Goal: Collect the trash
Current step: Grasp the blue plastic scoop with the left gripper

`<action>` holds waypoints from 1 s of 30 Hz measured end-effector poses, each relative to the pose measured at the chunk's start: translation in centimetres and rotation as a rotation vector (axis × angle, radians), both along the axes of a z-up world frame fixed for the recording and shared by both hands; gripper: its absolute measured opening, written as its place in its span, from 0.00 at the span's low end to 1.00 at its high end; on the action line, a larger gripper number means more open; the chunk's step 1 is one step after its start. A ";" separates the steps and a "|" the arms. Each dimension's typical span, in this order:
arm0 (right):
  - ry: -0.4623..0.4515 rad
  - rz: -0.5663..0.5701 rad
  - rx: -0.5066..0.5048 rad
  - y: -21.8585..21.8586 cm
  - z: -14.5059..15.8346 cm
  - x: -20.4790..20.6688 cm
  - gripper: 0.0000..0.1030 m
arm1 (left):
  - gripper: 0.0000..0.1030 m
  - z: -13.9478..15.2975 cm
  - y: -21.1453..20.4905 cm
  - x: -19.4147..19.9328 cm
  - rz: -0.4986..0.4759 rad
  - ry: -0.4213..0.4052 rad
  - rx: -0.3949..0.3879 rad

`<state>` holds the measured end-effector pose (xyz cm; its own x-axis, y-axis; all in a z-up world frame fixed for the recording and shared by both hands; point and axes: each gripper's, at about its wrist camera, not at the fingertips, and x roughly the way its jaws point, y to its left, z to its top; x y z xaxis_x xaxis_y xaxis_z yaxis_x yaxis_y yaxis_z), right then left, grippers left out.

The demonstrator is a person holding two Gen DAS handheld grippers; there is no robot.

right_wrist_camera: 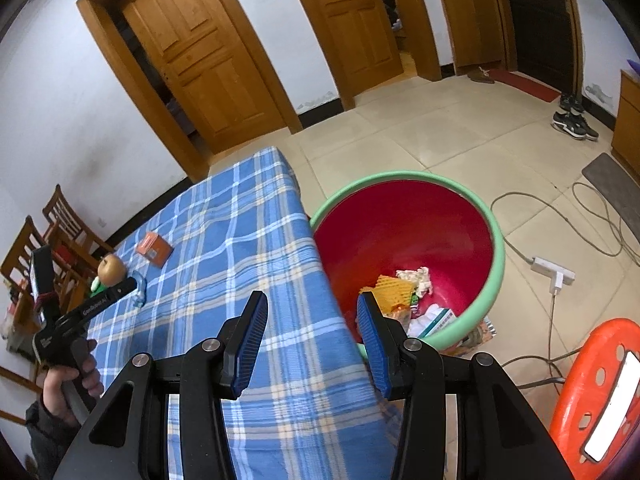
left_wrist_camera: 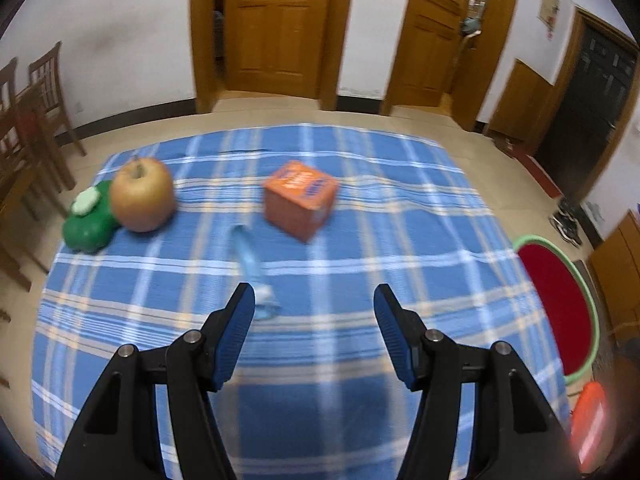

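Note:
On the blue plaid tablecloth (left_wrist_camera: pixel 360 208) lies a clear bluish plastic piece (left_wrist_camera: pixel 249 260), blurred, perhaps a small bottle. My left gripper (left_wrist_camera: pixel 314 290) hangs open above the cloth; the plastic piece lies just beyond its left fingertip, not between the jaws. Further back stands an orange carton (left_wrist_camera: pixel 300 198). My right gripper (right_wrist_camera: pixel 312 298) is open and empty over the table's right edge. Beside that edge stands a red bin (right_wrist_camera: pixel 404 224) with a green rim, holding crumpled paper and wrappers (right_wrist_camera: pixel 404 292). In the right wrist view a hand holds the left gripper (right_wrist_camera: pixel 130 283) near the plastic piece (right_wrist_camera: pixel 140 294).
An apple (left_wrist_camera: pixel 142 194) and a green object with a white cap (left_wrist_camera: pixel 90 220) sit at the table's far left. Wooden chairs (left_wrist_camera: pixel 36 120) stand beyond the left edge. An orange stool (right_wrist_camera: pixel 592 392), cables and a power strip (right_wrist_camera: pixel 554 272) are on the floor right of the bin.

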<state>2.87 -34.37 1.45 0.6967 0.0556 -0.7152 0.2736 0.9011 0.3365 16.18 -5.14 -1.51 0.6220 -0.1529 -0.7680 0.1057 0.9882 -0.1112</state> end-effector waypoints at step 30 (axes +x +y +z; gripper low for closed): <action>0.044 0.353 -0.096 14.1 -0.4 13.3 0.53 | 0.19 -4.3 6.6 2.4 0.125 -0.003 -0.070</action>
<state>16.21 -20.30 1.06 0.6149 0.2185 -0.7578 -0.0478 0.9694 0.2408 18.59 1.43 -5.77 0.6419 -0.1272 -0.7562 -0.0171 0.9835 -0.1799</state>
